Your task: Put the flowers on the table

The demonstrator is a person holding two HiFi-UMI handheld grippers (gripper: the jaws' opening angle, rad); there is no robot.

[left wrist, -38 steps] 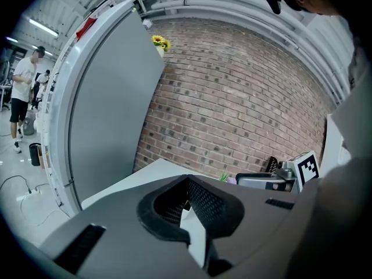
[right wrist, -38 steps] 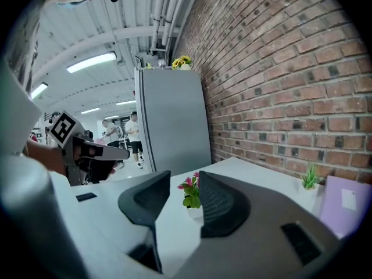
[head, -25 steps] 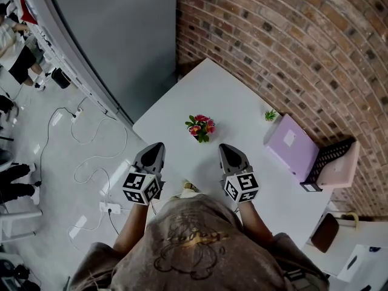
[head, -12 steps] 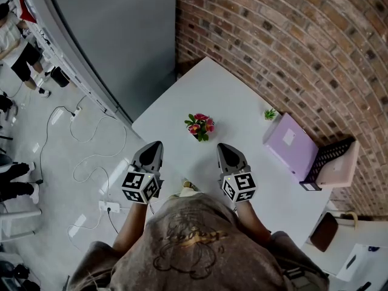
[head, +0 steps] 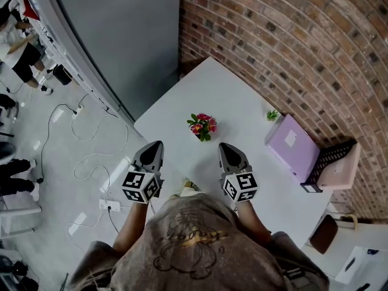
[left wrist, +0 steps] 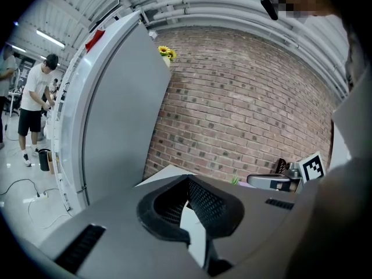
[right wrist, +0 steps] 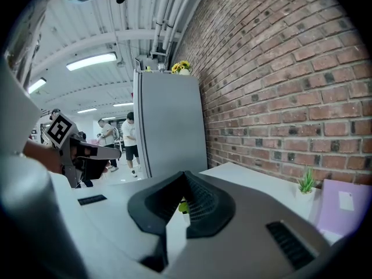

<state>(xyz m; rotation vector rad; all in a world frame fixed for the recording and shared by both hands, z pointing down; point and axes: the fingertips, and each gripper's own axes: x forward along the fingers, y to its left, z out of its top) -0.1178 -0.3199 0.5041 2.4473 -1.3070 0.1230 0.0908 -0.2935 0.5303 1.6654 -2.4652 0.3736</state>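
Observation:
A small bunch of pink and red flowers (head: pixel 202 127) with green leaves stands on the white table (head: pixel 212 90), near its middle. Both grippers hover over the table's near edge, short of the flowers. My left gripper (head: pixel 156 145) is shut and empty, left of the bunch. My right gripper (head: pixel 226 147) is shut and empty too, right of the bunch. In the right gripper view a speck of the flowers' green (right wrist: pixel 183 207) shows through the gap below the closed tips. Yellow flowers (left wrist: pixel 165 52) sit on top of the tall grey cabinet (left wrist: pixel 119 121).
A tiny green potted plant (head: pixel 271 114) and a purple box (head: pixel 292 146) stand at the table's right side, with a black basket (head: pixel 327 156) beside them. A brick wall (head: pixel 291 41) backs the table. Cables and a power strip (head: pixel 109 207) lie on the floor at left; people stand far left.

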